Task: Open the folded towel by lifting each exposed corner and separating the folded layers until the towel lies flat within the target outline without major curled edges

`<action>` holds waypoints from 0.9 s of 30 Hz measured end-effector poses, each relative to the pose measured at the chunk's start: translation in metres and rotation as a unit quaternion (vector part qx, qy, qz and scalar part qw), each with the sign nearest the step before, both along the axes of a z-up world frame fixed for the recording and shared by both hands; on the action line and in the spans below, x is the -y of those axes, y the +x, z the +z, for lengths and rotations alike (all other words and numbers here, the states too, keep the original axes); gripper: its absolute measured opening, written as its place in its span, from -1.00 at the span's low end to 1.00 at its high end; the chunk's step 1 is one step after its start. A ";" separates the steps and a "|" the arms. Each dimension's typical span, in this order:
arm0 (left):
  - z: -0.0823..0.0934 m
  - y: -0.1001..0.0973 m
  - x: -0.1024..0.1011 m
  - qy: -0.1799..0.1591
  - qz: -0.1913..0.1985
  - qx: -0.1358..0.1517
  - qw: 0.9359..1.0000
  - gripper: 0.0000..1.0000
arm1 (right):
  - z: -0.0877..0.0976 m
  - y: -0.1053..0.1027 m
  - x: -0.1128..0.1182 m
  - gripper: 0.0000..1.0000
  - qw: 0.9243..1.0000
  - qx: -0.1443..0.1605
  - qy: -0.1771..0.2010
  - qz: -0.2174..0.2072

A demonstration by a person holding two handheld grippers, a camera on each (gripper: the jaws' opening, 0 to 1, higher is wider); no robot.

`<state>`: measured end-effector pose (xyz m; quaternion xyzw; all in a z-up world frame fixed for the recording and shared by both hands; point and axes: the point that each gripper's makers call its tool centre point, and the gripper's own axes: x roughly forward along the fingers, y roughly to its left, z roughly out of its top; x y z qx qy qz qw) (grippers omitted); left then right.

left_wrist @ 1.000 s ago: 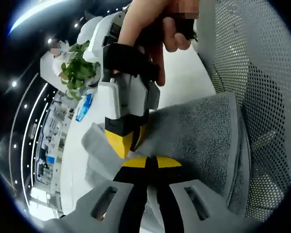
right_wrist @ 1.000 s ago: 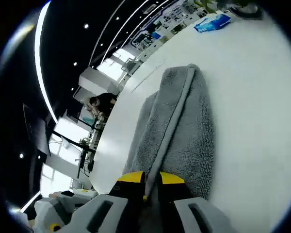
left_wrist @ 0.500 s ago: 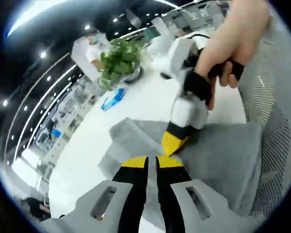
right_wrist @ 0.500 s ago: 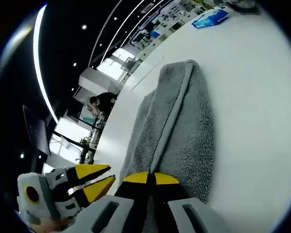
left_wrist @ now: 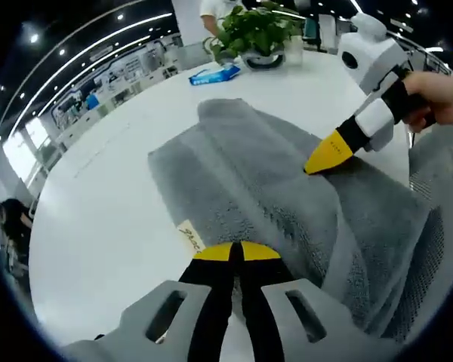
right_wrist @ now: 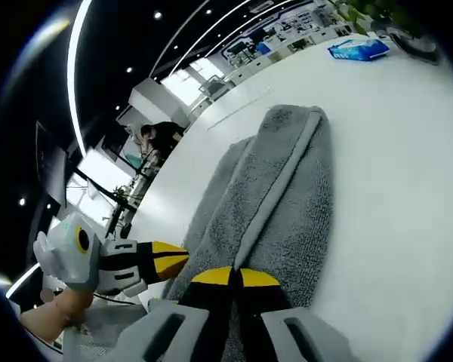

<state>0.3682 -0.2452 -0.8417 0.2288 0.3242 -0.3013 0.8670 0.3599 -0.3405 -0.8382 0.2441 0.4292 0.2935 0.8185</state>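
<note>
The towel (left_wrist: 241,173) is lying on the white counter (left_wrist: 98,219) and it is still folded in layers, so the task is looking to me only at the beginning: in the right gripper view a thick folded edge is running along the middle of the towel (right_wrist: 287,188) from approx. 6 o'clock up toward 12, w/ a lower layer showing out at the 9 o'clock side. No target outline is visible to me; only a thin line on the counter far behind, too faint to judge. Left to do, in my judgement: separating the layers and spreading the cloth flat w/o curled edges. The left gripper (left_wrist: 236,253) is having its yellow tips together, sitting at the near edge of the towel beside a small label (left_wrist: 189,237); if it is pinching cloth I cannot tell. The right gripper (right_wrist: 228,277) is also w/ tips together, at the near end of the fold; it seems clamped on the towel edge, but this is not sure. In the left gripper view the right gripper (left_wrist: 328,153) is coming in from 3 o'clock, tip touching the towel top. A plant (left_wrist: 253,30) and a blue pack (left_wrist: 215,74) are standing far at 12 o'clock, well apart from the towel.
</note>
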 end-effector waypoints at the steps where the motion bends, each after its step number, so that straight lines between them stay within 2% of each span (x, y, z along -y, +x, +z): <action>1: -0.001 0.000 -0.002 -0.016 0.021 -0.016 1.000 -0.99 | 0.000 0.000 0.003 -1.00 1.000 0.001 -0.004 -0.001; 2: -0.001 0.001 -0.004 -0.026 0.029 -0.023 0.999 -0.99 | 0.001 0.001 0.005 -1.00 1.000 0.002 -0.007 -0.002; 4: -0.001 0.002 -0.008 -0.016 0.026 -0.016 0.999 -0.99 | -0.001 0.002 0.010 -1.00 1.000 0.008 -0.023 -0.002; 6: 0.000 0.004 -0.014 0.019 0.017 0.004 1.000 -0.99 | 0.000 0.002 0.016 -1.00 0.999 0.020 -0.044 0.004; 7: 0.000 0.005 -0.015 0.024 0.017 0.007 1.000 -0.99 | 0.000 0.003 0.017 -1.00 0.999 0.022 -0.048 0.004; 8: 0.000 0.006 -0.018 0.031 0.018 0.012 0.999 -0.99 | 0.001 0.002 0.023 -1.00 0.997 0.030 -0.069 0.006; 11: -0.001 0.009 -0.024 0.027 0.030 0.009 0.999 -0.99 | -0.002 0.005 0.029 -1.00 0.997 0.031 -0.077 0.002; 13: 0.000 0.011 -0.034 0.038 0.051 0.011 0.998 -0.99 | -0.004 0.005 0.031 -1.00 0.996 0.026 -0.081 0.002; 14: 0.000 0.013 -0.043 0.055 0.059 0.017 0.997 -0.99 | -0.005 0.004 0.030 -1.00 0.996 0.025 -0.085 0.003; 16: 0.000 0.016 -0.052 0.060 0.073 0.018 0.995 -0.99 | -0.011 0.002 0.037 -1.00 0.992 0.033 -0.124 0.018; 18: 0.000 0.017 -0.060 0.055 0.089 0.014 0.994 -0.99 | -0.014 0.003 0.040 -1.00 0.989 0.039 -0.142 0.025; 21: 0.001 0.018 -0.077 0.065 0.120 0.012 0.991 -0.99 | -0.014 0.003 0.039 -1.00 0.990 0.036 -0.137 0.024; 27: 0.001 0.020 -0.098 0.067 0.159 0.009 0.985 -0.99 | -0.014 0.003 0.046 -1.00 0.988 0.041 -0.149 0.023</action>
